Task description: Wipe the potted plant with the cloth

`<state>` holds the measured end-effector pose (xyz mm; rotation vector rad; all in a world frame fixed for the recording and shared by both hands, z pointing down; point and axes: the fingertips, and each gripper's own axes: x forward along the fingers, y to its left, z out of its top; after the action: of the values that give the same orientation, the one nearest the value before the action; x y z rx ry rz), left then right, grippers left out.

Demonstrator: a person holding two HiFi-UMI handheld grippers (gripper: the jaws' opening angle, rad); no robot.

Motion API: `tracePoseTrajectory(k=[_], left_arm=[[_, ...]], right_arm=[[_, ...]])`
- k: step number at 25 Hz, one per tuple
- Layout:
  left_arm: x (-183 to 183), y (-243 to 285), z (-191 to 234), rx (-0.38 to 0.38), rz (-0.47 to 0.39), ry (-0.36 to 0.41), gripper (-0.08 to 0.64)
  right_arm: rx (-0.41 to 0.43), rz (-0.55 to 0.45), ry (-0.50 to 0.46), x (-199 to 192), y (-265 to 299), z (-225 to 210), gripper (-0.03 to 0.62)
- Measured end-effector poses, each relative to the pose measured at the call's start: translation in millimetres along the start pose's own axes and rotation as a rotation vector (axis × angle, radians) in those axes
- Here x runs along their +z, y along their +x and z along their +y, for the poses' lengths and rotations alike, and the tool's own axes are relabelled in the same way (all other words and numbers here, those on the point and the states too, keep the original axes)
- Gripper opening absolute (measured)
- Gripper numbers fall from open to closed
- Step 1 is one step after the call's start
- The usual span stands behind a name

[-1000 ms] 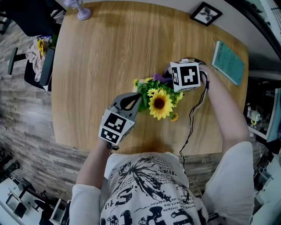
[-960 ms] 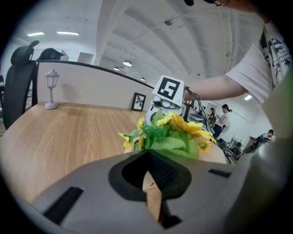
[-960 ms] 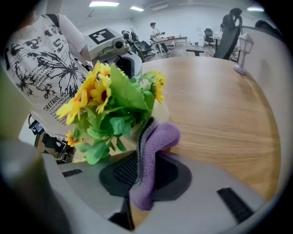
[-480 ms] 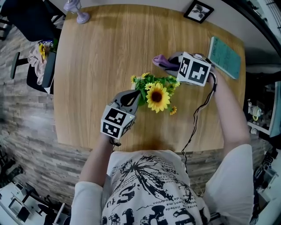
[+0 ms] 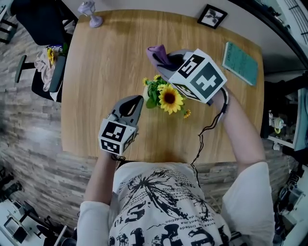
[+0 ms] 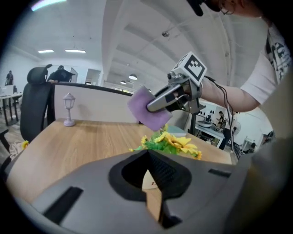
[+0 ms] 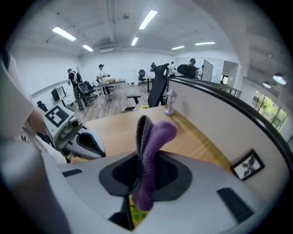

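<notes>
The left hand holds the left gripper at 8 o'clock of the potted plant, its nose tilted gently down toward the pot and close beside it. Its jaws are clenched together with nothing between them. The right forearm reaches in from 4 o'clock, and the right gripper sits above the plant's 12 o'clock side, pitched steeply down. Its jaws are clamped on a purple cloth, which stands up folded beyond the tips and hangs clear of the flowers. The plant, a small artificial sunflower arrangement, stands near the middle of the wooden table. Each gripper's marker cube bears black-and-white square codes only. A mark on the pot shows in the left gripper view, too small to read, and the print on the teal book cannot be read either. From the plant, the book lies at 2 o'clock near the table edge, a small picture frame at 1 o'clock, and a miniature lantern ornament at 11 o'clock. An office chair stands off the table at 10 o'clock. A black cable trails from the right gripper toward the person. In the head view the right gripper's cube covers the plant's 1 o'clock side.
</notes>
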<state>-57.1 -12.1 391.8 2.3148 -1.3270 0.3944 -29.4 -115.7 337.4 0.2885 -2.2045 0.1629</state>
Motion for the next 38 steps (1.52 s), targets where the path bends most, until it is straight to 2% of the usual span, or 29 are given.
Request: tracePoseTrajectory(k=[4,7,11,15,20,25,29,34,38], left_arm=[[13.2,-32.7,11.9,0.022,-0.070,0.029,0.003],[16.8,-52.0,33.0,0.013,-0.095,0.041,0.003],[20.1,-63.1,67.1,-0.038,-0.094,0.056,0.003],[15.4,-75.2,98.2,-0.121,-0.060,0.077,0.003],[-2.9,-79.3,130.8,-0.206,-0.015,0.069,0.003],[-20.9,-77.8,134.6,-0.284,0.021,0.073,0.003],[-32.5,-77.8,128.4,-0.333,0.038,0.073,0.003],[-41.8,-78.1,125.6,-0.371,0.056,0.072,0.003],[-45.9,-76.7,124.7,-0.385,0.066,0.072,0.003]], right_arm=[[0.000,-0.068,0.061,29.2,2.6,41.5,0.071],[-0.019,-0.057,0.090,37.3,21.1,65.9,0.071],[-0.063,-0.022,0.179,41.3,55.5,79.7,0.071],[-0.173,-0.002,0.360,27.1,89.9,87.1,0.071],[-0.282,-0.040,0.657,5.2,128.2,92.3,0.071],[-0.392,0.002,0.847,-33.4,153.7,98.2,0.071],[-0.486,-0.031,1.032,-61.6,155.8,87.9,0.071],[-0.530,-0.088,1.135,-62.5,155.5,78.7,0.071],[-0.529,-0.122,1.201,-69.2,153.2,82.7,0.072]])
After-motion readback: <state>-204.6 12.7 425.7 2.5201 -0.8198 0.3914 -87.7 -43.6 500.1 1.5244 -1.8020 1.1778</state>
